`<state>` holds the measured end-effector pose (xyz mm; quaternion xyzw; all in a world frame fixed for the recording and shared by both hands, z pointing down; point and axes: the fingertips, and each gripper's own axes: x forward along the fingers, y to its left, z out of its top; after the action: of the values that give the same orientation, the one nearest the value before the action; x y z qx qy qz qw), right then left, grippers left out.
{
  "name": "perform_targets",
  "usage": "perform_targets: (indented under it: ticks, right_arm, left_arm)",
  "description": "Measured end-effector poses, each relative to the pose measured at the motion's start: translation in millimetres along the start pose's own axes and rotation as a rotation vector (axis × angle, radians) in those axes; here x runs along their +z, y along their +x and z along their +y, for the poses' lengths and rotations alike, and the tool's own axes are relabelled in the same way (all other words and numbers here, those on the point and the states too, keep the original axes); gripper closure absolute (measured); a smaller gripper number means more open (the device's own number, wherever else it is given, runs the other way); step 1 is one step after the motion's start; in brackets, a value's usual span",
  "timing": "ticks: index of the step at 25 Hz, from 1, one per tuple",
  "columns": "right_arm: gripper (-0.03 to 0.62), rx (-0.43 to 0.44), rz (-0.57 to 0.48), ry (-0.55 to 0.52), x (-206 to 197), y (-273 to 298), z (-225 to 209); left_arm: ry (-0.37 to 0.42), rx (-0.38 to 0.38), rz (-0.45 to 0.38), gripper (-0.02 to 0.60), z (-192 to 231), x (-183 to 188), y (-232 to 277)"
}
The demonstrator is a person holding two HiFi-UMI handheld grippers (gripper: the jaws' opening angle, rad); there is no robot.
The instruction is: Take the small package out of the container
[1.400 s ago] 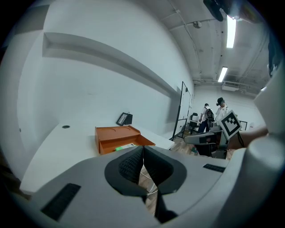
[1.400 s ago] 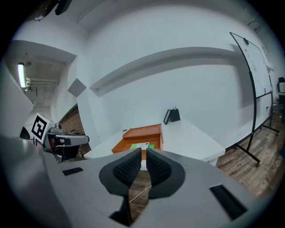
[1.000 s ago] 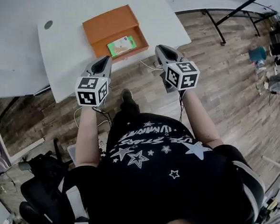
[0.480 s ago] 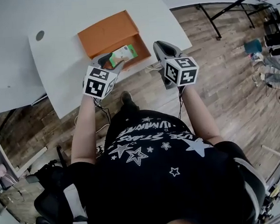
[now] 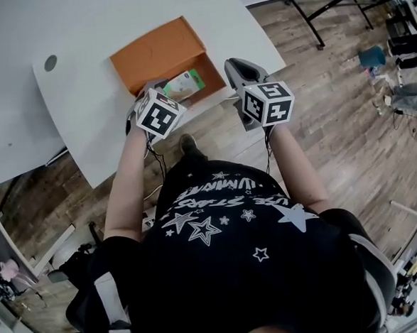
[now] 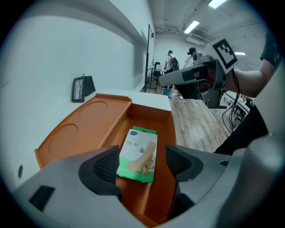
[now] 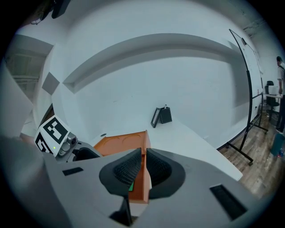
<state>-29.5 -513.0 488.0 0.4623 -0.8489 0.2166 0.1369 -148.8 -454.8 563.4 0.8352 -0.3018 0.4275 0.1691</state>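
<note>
Green package (image 6: pixel 139 155) (blue oval logo, print illegible) lies in container (image 6: pixel 89 127)

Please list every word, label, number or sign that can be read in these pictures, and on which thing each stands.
Small package: a blue oval logo and grey lettering, too blurred to read.
Black shirt: white lettering among stars, seen upside down, not clearly readable.
Marker cubes: black-and-white square codes, no letters.
Orange container: no text.
</note>
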Motion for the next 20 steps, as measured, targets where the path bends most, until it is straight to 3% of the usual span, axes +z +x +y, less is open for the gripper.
perform_targets:
  ticks: [12,20]
  right_arm:
    - [0.532,-0.013,0.008,0.016,-6,8,-4]
    - [0.532,-0.011,0.012,0.026,-10,10,1]
  left_arm:
    - [0.122,0.021,0.212,0.235,6,-17,34]
    - [0.178,0.033,0.279,0.235,4,-24,36]
